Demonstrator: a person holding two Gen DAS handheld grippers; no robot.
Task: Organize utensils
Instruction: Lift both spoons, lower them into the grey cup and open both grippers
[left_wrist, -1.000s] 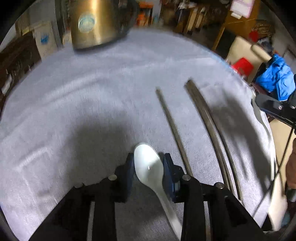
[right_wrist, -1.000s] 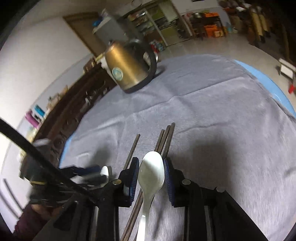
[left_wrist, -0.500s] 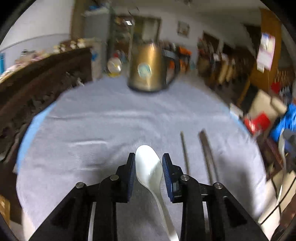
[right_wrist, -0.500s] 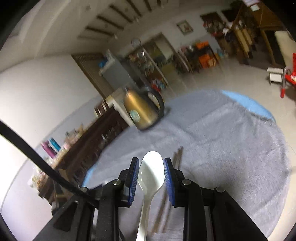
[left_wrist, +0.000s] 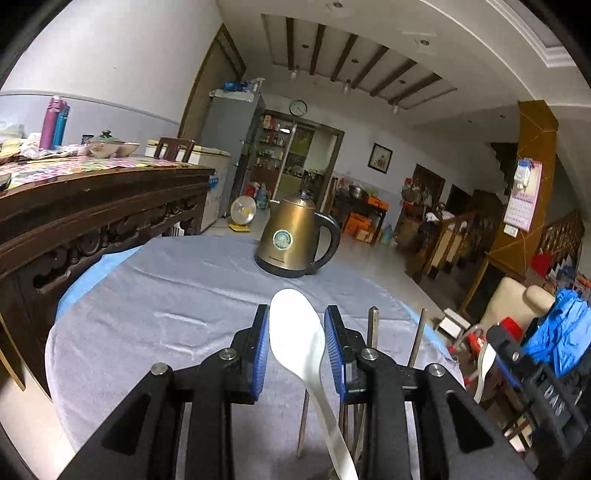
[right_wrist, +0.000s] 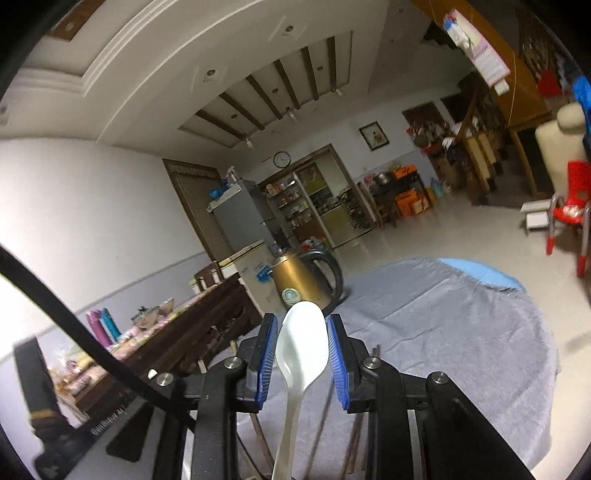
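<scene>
Fingers (left_wrist: 334, 347) of both grippers keep pinching white spoons (left_wrist: 295, 332), now lifted; the kettle (left_wrist: 295, 236) sits mid-frame instead of upper left.

A brass-coloured kettle (left_wrist: 293, 236) is seen standing on the grey-clothed worktop (left_wrist: 166, 295); a carved wooden sideboard (left_wrist: 92, 206) is seen beside it.

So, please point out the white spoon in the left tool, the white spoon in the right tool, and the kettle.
Left tool's white spoon (left_wrist: 295, 332): left wrist view, on its bowl.
Right tool's white spoon (right_wrist: 303, 343): right wrist view, on its bowl.
Kettle (left_wrist: 291, 236): left wrist view, on its golden body.
</scene>
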